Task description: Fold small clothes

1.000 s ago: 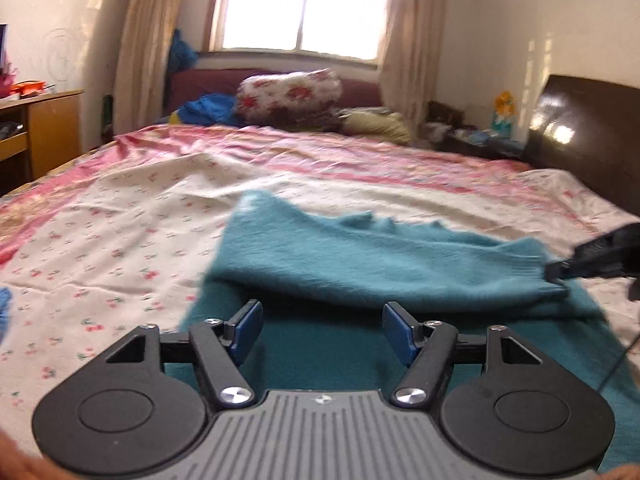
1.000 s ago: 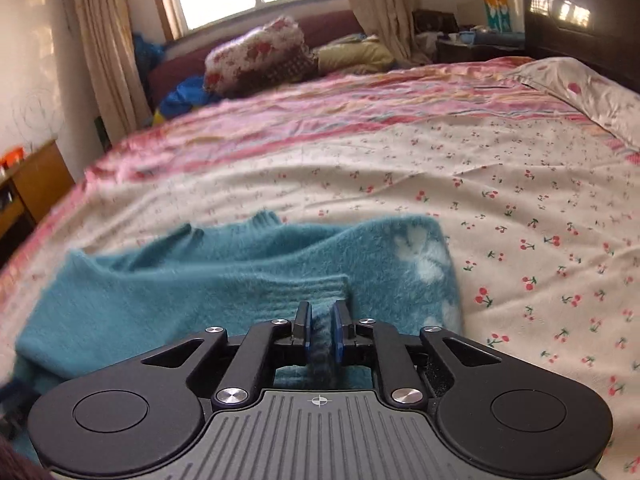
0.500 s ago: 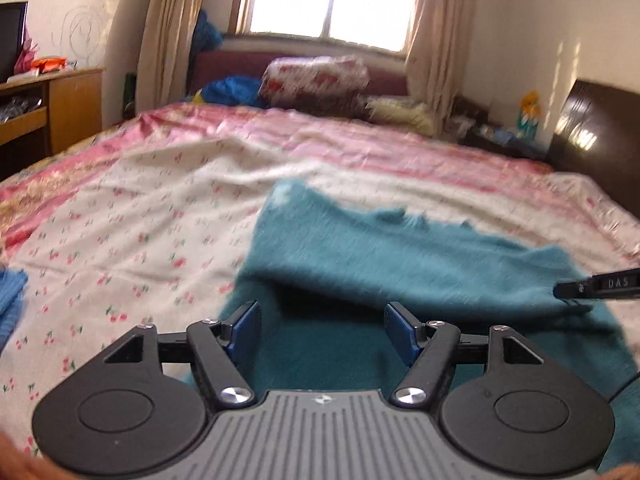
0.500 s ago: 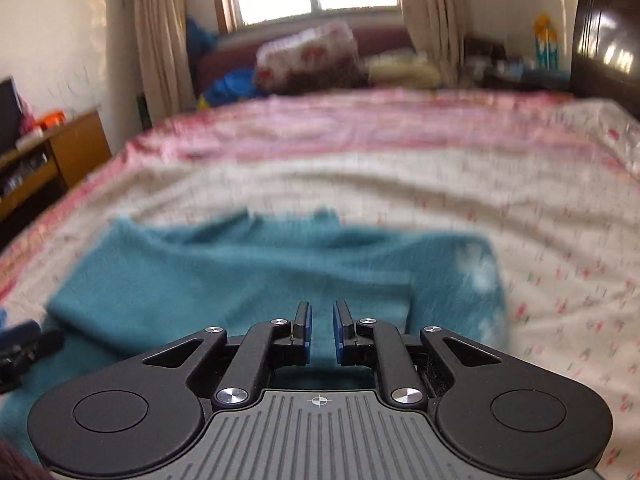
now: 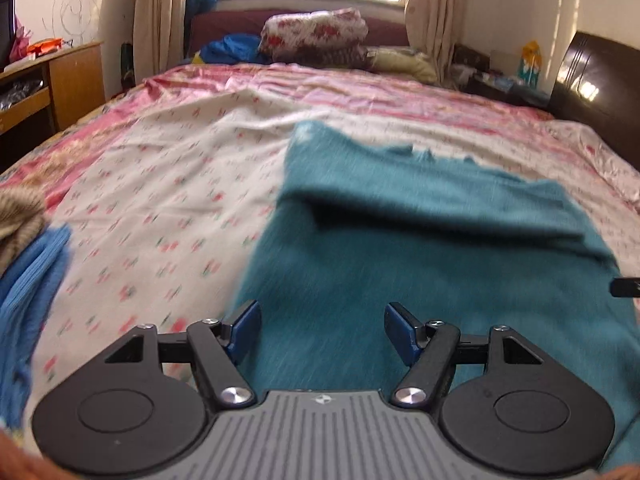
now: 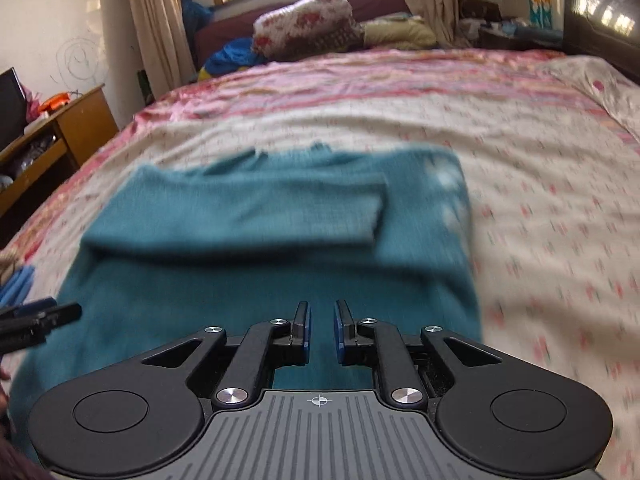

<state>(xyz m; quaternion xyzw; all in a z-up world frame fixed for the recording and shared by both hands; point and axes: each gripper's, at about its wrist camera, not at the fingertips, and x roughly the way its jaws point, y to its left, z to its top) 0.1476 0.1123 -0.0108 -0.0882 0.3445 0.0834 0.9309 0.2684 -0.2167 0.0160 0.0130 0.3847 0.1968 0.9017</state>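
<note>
A teal knit sweater (image 5: 440,248) lies flat on the flowered bedsheet (image 5: 180,184), one sleeve folded across its body (image 6: 240,216). My left gripper (image 5: 322,320) hovers open over the sweater's near left part with nothing between its blue pads. In the right wrist view my right gripper (image 6: 322,320) sits over the sweater's near edge, jaws nearly together and empty. The left gripper's fingertips (image 6: 40,316) show at that view's left edge. A tip of the right gripper (image 5: 626,287) shows at the left wrist view's right edge.
A blue ribbed garment (image 5: 28,280) and a brown knit piece (image 5: 16,216) lie at the bed's left. A wooden desk (image 5: 60,76) stands left, a dark headboard (image 5: 600,88) right, piled bedding (image 5: 316,36) under the window.
The right gripper has let go of the sleeve cuff, which now lies across the sweater's body. Both grippers have drawn back toward the near edge.
</note>
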